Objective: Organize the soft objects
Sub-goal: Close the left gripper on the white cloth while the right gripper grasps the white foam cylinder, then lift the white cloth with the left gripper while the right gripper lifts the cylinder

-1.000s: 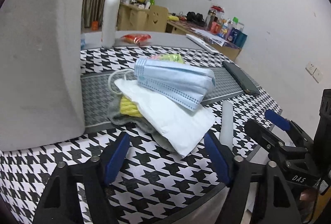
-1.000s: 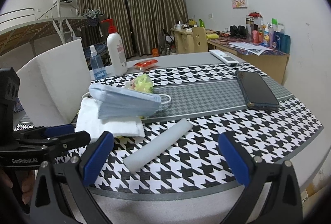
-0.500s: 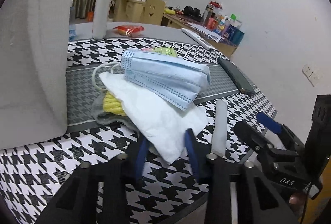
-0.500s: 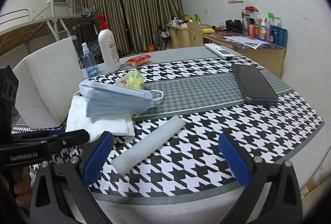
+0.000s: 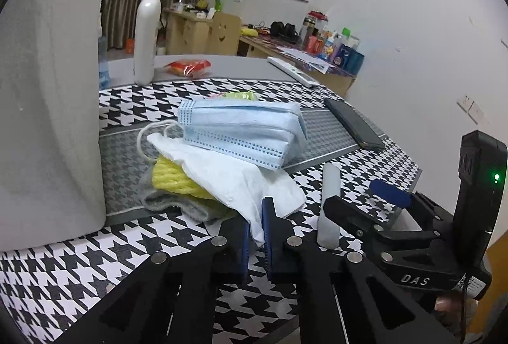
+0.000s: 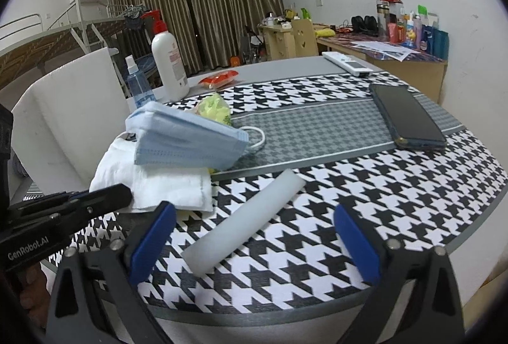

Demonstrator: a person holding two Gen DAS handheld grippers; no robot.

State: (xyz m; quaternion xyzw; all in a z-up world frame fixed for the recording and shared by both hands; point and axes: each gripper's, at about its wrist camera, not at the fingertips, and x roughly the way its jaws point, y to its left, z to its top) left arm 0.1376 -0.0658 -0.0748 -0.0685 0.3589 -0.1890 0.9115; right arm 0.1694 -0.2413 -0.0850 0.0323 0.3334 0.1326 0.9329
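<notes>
The left gripper [image 5: 254,233], wide a second ago, is closing on the tissue [image 5: 241,182] corner beneath the mask [image 5: 241,128], ready to lift; the right gripper [image 6: 254,236], narrowing slightly, straddles the foam stick [image 6: 244,223] without touching it.

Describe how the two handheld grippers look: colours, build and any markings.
Both grippers are black plastic frames with silver rivets and blue finger pads. The left gripper carries "GenRobot.AI" in white on its side, as the right wrist view shows. The right gripper carries "DAS" in white, and a black block behind it shows a green light.
</notes>
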